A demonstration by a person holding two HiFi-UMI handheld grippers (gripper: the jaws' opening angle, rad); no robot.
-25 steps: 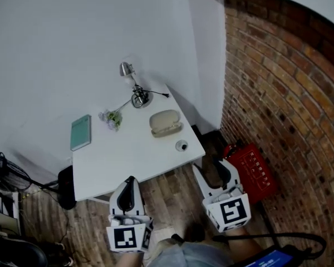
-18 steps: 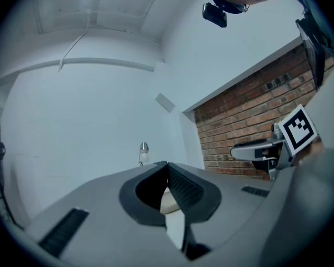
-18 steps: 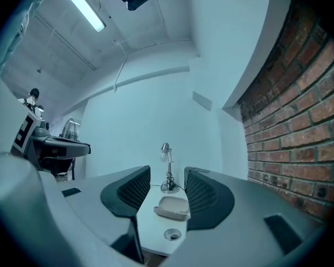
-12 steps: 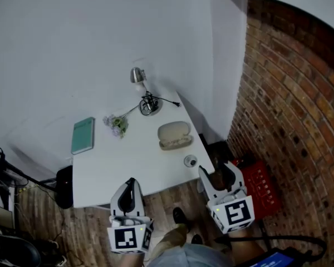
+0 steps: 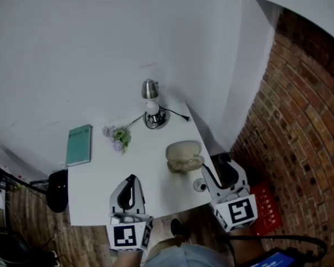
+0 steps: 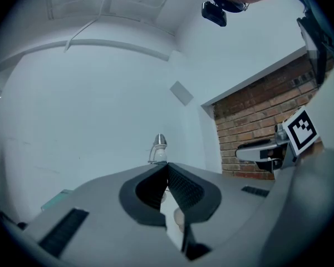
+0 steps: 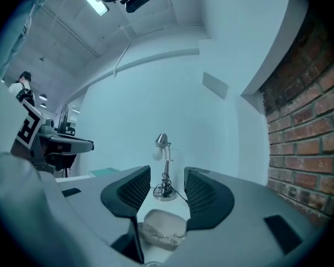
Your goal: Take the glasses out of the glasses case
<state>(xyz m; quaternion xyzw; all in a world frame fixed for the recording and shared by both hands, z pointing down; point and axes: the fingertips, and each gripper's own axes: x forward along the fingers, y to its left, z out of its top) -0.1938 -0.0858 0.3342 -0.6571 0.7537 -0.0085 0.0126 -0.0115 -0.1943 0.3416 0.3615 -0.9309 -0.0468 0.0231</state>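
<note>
Hovering with the left gripper (image 5: 128, 183) over the table (image 5: 94, 191) at its near edge, jaws pressed together on nothing. Holding the right gripper (image 5: 225, 166) off the near right corner, jaws wide and empty, aimed at the case (image 5: 185, 156). Seeing that case open on the table's right side, glasses (image 7: 162, 237) inside. Spotting a lamp (image 5: 151, 96) far back, flowers (image 5: 118, 138) and a book (image 5: 79, 144) left.

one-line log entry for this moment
phase: pre-grasp | glasses case: open, on table | left gripper: shut, empty | right gripper: open, facing case, no contact
</note>
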